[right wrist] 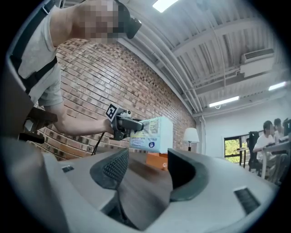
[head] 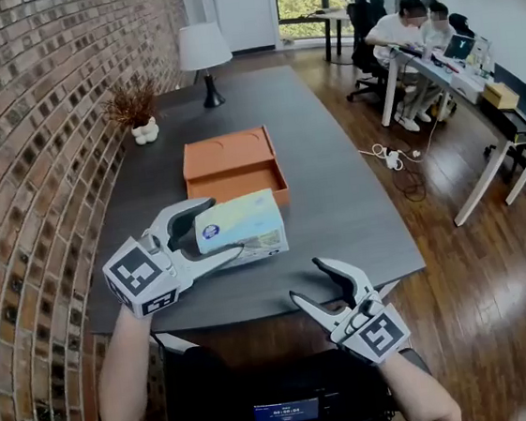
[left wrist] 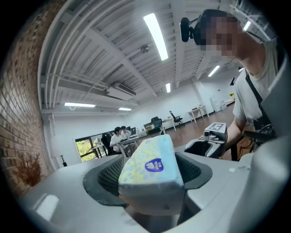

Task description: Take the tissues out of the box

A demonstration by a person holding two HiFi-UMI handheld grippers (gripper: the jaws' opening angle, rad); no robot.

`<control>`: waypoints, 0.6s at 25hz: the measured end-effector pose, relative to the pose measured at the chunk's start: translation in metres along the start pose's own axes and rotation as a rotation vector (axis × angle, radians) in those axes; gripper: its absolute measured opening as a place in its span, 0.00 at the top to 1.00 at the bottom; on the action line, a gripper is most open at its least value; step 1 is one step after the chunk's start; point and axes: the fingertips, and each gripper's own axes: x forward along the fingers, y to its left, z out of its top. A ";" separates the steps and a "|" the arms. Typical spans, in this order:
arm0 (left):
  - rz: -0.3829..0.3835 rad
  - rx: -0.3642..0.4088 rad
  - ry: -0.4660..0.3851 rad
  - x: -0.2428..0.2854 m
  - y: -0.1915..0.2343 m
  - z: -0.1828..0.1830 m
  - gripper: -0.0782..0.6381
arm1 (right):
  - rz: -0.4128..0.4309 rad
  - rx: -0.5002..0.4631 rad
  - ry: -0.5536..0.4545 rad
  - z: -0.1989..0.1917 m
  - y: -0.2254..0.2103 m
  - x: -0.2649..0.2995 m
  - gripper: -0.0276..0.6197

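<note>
Head view looks steeply down at the table [head: 337, 196] from its near edge. Left gripper view, close against the tissue pack [left wrist: 152, 166], tilts ceilingward. Right gripper view skims low over the table; all share the tissue pack.

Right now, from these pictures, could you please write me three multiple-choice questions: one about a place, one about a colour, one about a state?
1. Where is the tissue pack?
A. inside the box
B. between the jaws of the left gripper
C. on the floor

2. Which colour has the box on the table?
A. orange
B. green
C. black

3. How is the right gripper?
A. shut on the pack
B. open, holding nothing
C. shut, holding nothing

Answers:
1 B: the left gripper view shows the pack clamped between the jaws.
2 A: the head view shows a flat orange box.
3 B: its jaws stand apart, with only table surface seen between them.
</note>
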 end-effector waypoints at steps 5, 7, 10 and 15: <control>0.072 -0.099 -0.126 -0.035 -0.015 0.000 0.39 | 0.061 0.059 -0.077 0.015 0.008 0.000 0.55; 0.109 -0.157 -0.191 -0.050 -0.022 -0.001 0.39 | 0.092 0.068 -0.099 0.021 0.015 0.000 0.55; 0.143 -0.221 -0.270 -0.070 -0.036 0.000 0.39 | 0.117 0.065 -0.080 0.020 0.026 -0.001 0.55; 0.207 -0.300 -0.387 -0.100 -0.052 0.001 0.39 | 0.139 0.057 -0.069 0.020 0.036 0.001 0.55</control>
